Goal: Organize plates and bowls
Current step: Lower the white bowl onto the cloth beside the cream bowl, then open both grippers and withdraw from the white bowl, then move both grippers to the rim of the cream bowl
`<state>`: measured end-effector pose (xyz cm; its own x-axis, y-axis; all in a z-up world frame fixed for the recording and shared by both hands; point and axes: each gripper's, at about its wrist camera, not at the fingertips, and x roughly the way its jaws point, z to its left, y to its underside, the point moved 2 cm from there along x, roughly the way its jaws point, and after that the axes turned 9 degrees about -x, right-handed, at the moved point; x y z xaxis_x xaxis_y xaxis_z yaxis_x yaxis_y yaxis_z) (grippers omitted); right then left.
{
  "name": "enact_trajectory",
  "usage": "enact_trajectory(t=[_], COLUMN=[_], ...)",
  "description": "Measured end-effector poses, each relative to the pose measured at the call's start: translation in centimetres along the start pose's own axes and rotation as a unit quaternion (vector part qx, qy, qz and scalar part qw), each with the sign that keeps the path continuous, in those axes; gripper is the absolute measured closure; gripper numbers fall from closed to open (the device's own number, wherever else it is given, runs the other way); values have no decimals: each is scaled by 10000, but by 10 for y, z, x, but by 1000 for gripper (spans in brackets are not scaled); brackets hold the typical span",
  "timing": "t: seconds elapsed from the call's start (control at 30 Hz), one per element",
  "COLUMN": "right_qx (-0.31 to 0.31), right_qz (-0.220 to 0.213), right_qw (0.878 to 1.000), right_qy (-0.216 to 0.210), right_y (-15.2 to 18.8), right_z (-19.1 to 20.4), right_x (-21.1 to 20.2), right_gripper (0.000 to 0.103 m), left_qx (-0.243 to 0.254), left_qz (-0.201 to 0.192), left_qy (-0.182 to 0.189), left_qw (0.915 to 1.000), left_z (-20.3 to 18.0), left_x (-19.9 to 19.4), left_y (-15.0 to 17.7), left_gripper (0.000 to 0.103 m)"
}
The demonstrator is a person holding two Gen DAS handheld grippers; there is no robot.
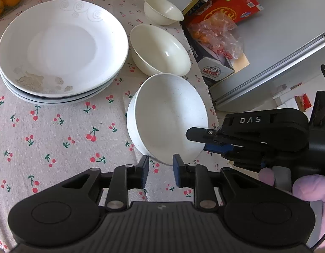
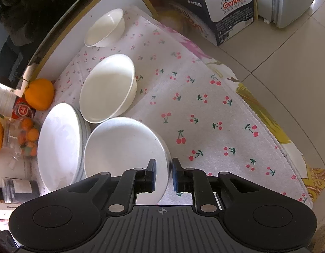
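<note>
A large white bowl (image 1: 162, 116) (image 2: 124, 151) is tilted above the cherry-print cloth (image 1: 57, 137). My right gripper (image 2: 163, 174) (image 1: 201, 142) is shut on its rim, one finger inside and one outside. My left gripper (image 1: 160, 174) is open and empty just in front of that bowl. A medium cream bowl (image 1: 160, 49) (image 2: 108, 88) and a small cream bowl (image 1: 162, 9) (image 2: 105, 28) stand behind it in a row. A stack of white plates (image 1: 61, 50) (image 2: 59, 145) sits to the left.
Oranges (image 2: 39, 93) and a bag of small fruit (image 2: 25, 135) lie beside the plates. A water carton box (image 2: 230, 8) (image 1: 215, 69) and a red box (image 1: 232, 6) stand at the table's far edge. A grey fridge (image 1: 278, 42) and tiled floor (image 2: 278, 63) lie beyond.
</note>
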<state>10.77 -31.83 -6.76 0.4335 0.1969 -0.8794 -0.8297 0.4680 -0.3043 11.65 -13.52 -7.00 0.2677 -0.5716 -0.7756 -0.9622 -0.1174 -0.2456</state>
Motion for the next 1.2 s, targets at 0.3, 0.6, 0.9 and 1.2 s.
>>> enact_trajectory(t=[0.3,0.6,0.9,1.2], right_qx=[97,316,597,820], right_qz=[-125,-353,-745,-1364], right_qw=[9998,9978,9916,9805], right_qy=[-126,-460,-872,-1149], right_y=[-4,-10,-20,-36], right_z=[-1,-5,-7,-8], right_x=[-6,-13,-17,-15], right_gripper=[60,44,34,32], left_qx=[217,484,979,1739], left_qz=[-25,-108,-426,-1174], left_qy=[-142,-271,-662,-1225], left_qw=[9997,9984,9921,9700], left_z=[-1,-2,-10,-24], left_x=[-7,-22,-36,-41], left_y=[0,-3,-14,-49], left_gripper=[56,34,16,6])
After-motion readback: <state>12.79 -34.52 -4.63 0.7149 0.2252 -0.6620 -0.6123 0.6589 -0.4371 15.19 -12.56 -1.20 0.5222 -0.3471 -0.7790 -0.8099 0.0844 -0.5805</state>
